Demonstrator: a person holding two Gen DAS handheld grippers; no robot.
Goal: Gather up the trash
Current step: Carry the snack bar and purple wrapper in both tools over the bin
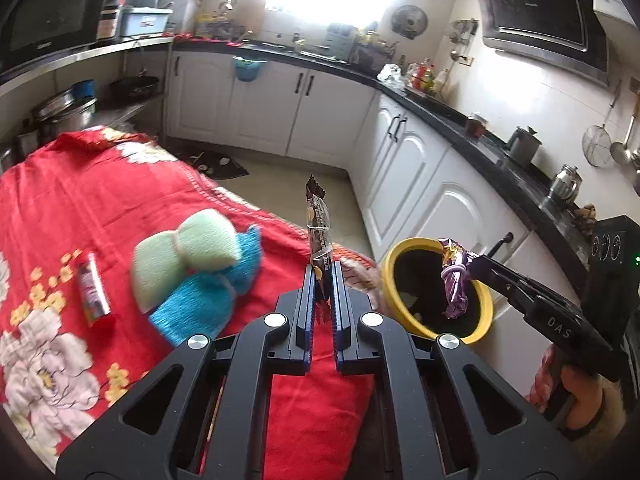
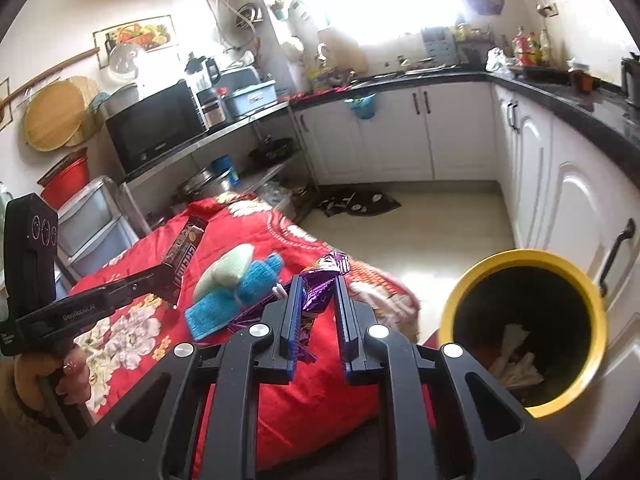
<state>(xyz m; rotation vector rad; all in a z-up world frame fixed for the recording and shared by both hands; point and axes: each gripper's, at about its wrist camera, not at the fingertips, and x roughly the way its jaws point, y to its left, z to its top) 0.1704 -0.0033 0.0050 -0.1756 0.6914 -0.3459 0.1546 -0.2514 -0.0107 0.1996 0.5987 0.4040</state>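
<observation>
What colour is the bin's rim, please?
Yellow; the bin rim shows best in the right wrist view.

Glossy purple foil wrapper (image 2: 320, 292), matt red floral cloth (image 1: 100, 208), fuzzy sponges (image 1: 188, 256)

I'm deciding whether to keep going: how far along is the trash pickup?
Done: the yellow bin already holds pale scraps. In hand: the left gripper is shut on a brown wrapper, the right gripper on a purple wrapper, neither dropped yet. Left: a small red packet lies on the red cloth.
</observation>
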